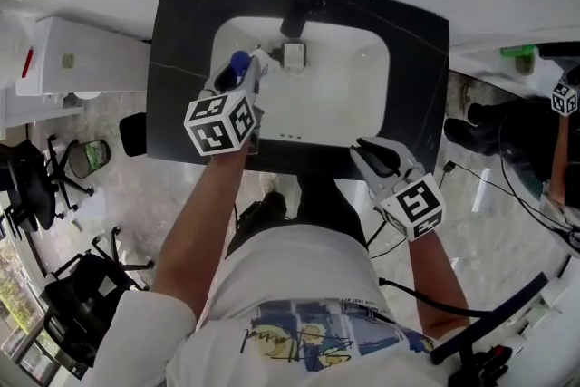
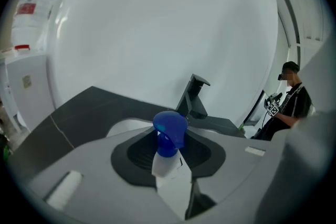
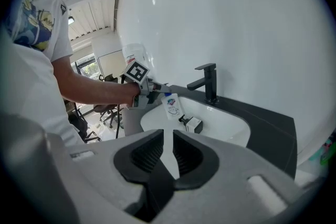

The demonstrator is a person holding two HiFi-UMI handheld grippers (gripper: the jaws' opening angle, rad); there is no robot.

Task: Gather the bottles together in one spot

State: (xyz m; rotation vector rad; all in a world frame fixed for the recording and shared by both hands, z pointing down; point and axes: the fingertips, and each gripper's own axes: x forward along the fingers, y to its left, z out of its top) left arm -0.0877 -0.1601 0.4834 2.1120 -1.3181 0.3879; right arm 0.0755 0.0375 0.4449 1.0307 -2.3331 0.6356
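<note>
Clamping the blue-capped bottle [image 2: 167, 149] near its top in my left gripper [image 1: 250, 71] above the sink basin [image 1: 353, 100], right gripper [image 3: 168, 157] empty and slightly parted at the sink's front edge, I judge this shallow hold may let it slip into the basin.

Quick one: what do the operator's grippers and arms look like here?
The left gripper and right gripper are light grey with black ribbed pads. Each carries a white cube printed with black square markers. The person wears a white short-sleeved T-shirt with a blue print.
</note>
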